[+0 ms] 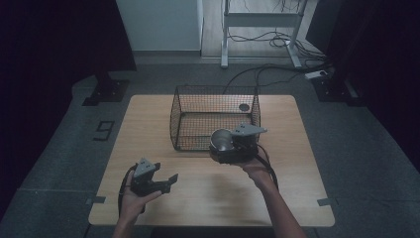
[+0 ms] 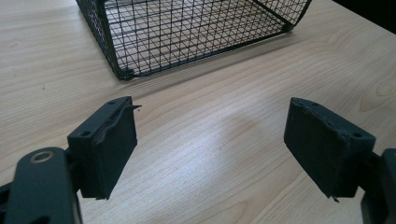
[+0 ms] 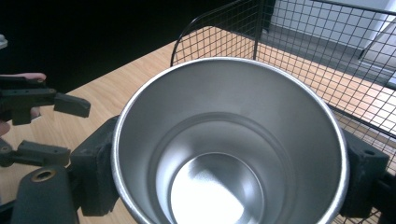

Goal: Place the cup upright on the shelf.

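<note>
At the near right corner of the wire basket (image 1: 188,106), your right gripper (image 1: 229,148) holds one steel cup (image 1: 221,140), its jaws clamped against opposite sides of the cup wall. In the right gripper view the cup (image 3: 229,140) is seen mouth-on and is empty; its long axis runs along the line of the jaws, with the open mouth facing toward the basket (image 3: 327,42). The basket lies just ahead of and slightly left of the cup, its near wall touching or almost touching the rim; which cannot be told. Judged from this, the coming move turns on lifting the cup over that near wall. Your left gripper (image 1: 161,182) hovers low over the wooden table (image 1: 297,198), well apart from the cup, with jaws spread wide and nothing between them; the left gripper view shows bare tabletop (image 2: 210,154) between the pads (image 2: 112,149) and the basket corner (image 2: 123,72) ahead. Your right hand is therefore the nearer. Count: one cup, one basket, one dark round object (image 1: 243,106) beyond the basket's far wall.
</note>
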`<act>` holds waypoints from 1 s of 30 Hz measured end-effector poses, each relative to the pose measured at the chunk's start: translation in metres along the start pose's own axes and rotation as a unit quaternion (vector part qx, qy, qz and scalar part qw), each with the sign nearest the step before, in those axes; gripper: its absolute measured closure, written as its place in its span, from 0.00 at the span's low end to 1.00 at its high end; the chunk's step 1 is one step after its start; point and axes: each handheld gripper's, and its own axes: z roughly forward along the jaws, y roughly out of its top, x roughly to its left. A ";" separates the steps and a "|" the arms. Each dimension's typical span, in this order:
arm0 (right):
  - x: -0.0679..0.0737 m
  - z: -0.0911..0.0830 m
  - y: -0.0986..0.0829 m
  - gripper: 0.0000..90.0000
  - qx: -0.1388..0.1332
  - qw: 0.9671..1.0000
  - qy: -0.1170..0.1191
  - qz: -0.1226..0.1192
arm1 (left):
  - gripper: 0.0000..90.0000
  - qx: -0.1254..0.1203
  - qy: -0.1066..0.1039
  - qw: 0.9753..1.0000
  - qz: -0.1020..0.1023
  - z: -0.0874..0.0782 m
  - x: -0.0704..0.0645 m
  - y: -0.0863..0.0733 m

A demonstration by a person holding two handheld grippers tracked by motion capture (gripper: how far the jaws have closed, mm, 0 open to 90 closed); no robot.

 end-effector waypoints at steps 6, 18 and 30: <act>-0.005 0.001 0.008 0.16 0.000 1.000 -0.003 0.003 | 0.19 0.002 -0.003 1.000 0.003 -0.001 -0.002 0.001; -0.019 0.007 0.016 0.16 0.004 1.000 -0.013 0.015 | 0.19 0.004 -0.002 1.000 0.003 0.000 -0.002 0.000; -0.027 0.015 0.026 0.16 0.014 1.000 -0.015 0.015 | 0.19 0.003 -0.002 1.000 0.001 -0.002 0.000 0.000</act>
